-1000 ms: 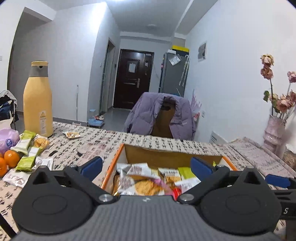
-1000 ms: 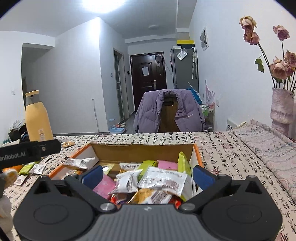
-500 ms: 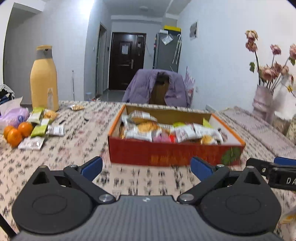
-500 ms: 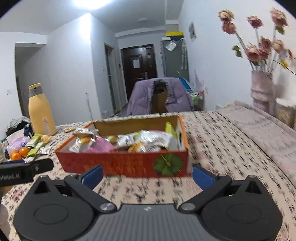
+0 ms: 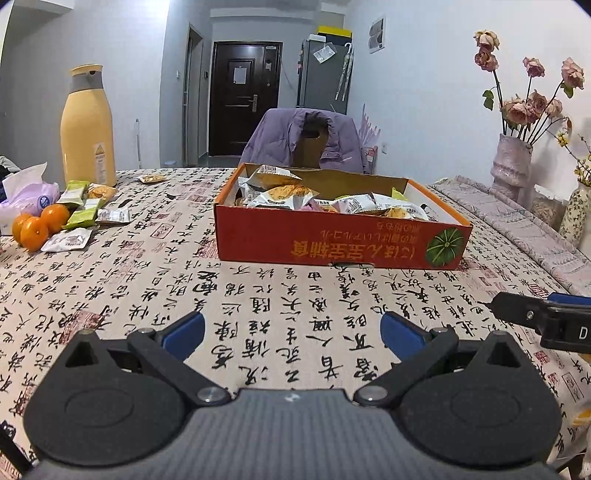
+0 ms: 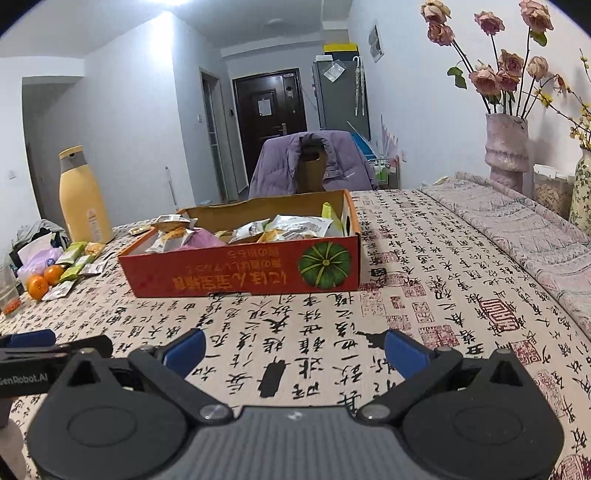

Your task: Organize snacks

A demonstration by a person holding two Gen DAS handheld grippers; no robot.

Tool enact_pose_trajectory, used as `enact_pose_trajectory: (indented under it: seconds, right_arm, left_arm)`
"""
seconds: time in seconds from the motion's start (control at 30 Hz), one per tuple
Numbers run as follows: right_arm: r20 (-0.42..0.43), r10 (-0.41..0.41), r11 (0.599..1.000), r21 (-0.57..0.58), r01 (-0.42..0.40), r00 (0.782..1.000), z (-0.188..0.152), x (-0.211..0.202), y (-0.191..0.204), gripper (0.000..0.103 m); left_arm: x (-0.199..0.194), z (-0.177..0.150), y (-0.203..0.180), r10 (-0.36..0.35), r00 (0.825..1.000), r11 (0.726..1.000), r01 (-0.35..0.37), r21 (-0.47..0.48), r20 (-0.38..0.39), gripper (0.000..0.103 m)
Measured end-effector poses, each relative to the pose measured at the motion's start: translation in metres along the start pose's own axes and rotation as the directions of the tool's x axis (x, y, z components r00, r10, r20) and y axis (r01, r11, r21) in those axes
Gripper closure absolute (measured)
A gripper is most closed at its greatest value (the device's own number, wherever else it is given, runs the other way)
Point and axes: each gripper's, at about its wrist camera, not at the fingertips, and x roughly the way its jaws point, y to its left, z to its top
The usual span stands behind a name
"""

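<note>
Left tool [image 5: 291, 334] and right tool [image 6: 293, 349] both gape wide and empty above the calligraphy-print counter [image 5: 147, 295], near the red cardboard snack-filled box [image 5: 332, 243].

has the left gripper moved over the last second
Yes. The left gripper has pulled back from above the red snack box, which now sits farther off on the tablecloth.

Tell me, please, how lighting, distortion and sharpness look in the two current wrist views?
Left wrist view: even indoor light, no harsh shadows; fisheye bends the walls, and the red snack box is sharp. Right wrist view: a ceiling light blows out at the top edge; the dark corners are lens vignette; the tablecloth lettering stays crisp.
</note>
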Motion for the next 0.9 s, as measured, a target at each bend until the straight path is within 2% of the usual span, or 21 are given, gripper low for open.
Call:
enact_pose_trajectory:
  seconds: [0.9]
  right_arm:
    - [0.019, 0.006, 1.0, -0.029, -0.006, 1.0, -0.005, -0.024, 0.011, 0.0]
  left_arm:
    - [-0.026, -0.006, -0.003, -0.004, 0.999, 1.0, 0.003, 0.025, 0.042, 0.0]
